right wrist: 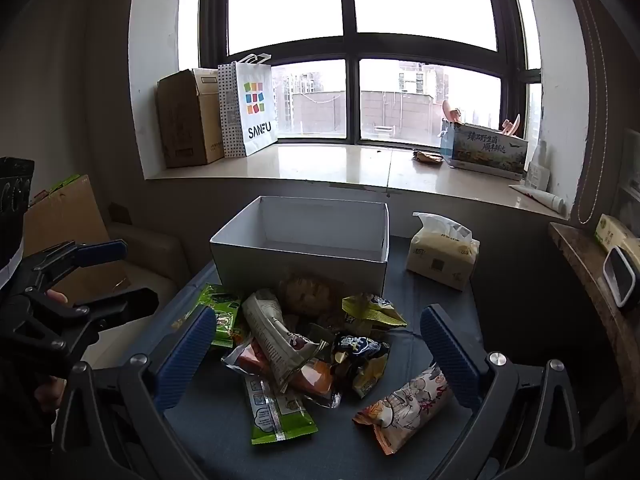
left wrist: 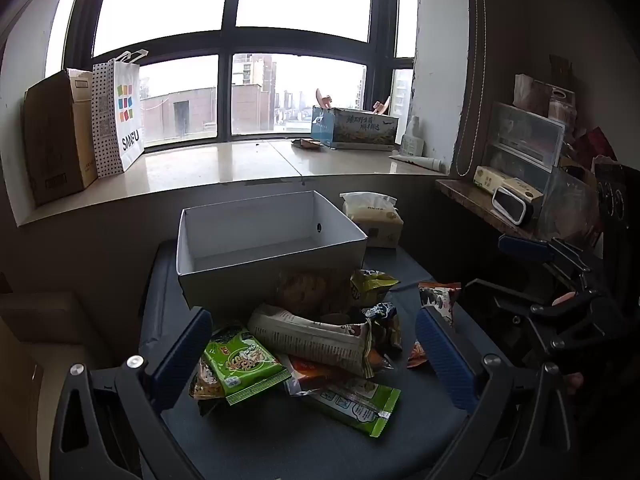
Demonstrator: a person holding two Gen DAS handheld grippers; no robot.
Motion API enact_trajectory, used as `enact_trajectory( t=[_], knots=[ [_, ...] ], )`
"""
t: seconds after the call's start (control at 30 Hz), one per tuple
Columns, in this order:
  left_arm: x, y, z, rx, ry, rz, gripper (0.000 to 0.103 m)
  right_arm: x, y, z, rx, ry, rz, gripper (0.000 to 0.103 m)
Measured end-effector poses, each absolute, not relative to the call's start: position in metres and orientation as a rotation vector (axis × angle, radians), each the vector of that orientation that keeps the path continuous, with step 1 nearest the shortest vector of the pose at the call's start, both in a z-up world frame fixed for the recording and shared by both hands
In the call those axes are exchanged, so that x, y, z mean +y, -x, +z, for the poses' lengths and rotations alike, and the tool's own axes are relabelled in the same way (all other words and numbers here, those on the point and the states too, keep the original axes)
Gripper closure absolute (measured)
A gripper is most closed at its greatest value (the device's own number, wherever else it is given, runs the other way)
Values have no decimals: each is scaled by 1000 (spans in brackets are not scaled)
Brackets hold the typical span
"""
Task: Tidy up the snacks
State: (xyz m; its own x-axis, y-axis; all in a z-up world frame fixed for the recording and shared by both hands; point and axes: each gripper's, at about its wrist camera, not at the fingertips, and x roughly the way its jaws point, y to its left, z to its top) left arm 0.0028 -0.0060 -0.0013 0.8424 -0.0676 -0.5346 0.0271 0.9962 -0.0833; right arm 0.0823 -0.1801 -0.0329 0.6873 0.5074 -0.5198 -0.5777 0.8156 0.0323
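A pile of snack packets lies on the dark blue table, in front of an empty white box. The pile and the box also show in the right wrist view. A green packet lies at the left of the pile, and an orange and white packet lies apart at the right. My left gripper is open and empty, hovering over the pile. My right gripper is open and empty, also above the pile. Each gripper shows at the edge of the other's view.
A tissue pack stands right of the box. A window sill behind holds a cardboard box, a SANFU bag and a printed blue box. A wooden shelf is at the right. A sofa is at the left.
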Motion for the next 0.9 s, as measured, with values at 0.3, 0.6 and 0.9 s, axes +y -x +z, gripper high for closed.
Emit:
enact_trajectory(
  t=[0.3, 0.6, 0.9],
  knots=[
    [-6, -3, -1, 567, 74, -51, 0, -181, -82, -33, 536, 130, 615, 0],
    [-7, -2, -1, 567, 75, -48, 0, -180, -82, -34, 541, 133, 613, 0],
    [-6, -2, 0, 566, 73, -48, 0, -181, -83, -37, 537, 134, 612, 0]
  ],
)
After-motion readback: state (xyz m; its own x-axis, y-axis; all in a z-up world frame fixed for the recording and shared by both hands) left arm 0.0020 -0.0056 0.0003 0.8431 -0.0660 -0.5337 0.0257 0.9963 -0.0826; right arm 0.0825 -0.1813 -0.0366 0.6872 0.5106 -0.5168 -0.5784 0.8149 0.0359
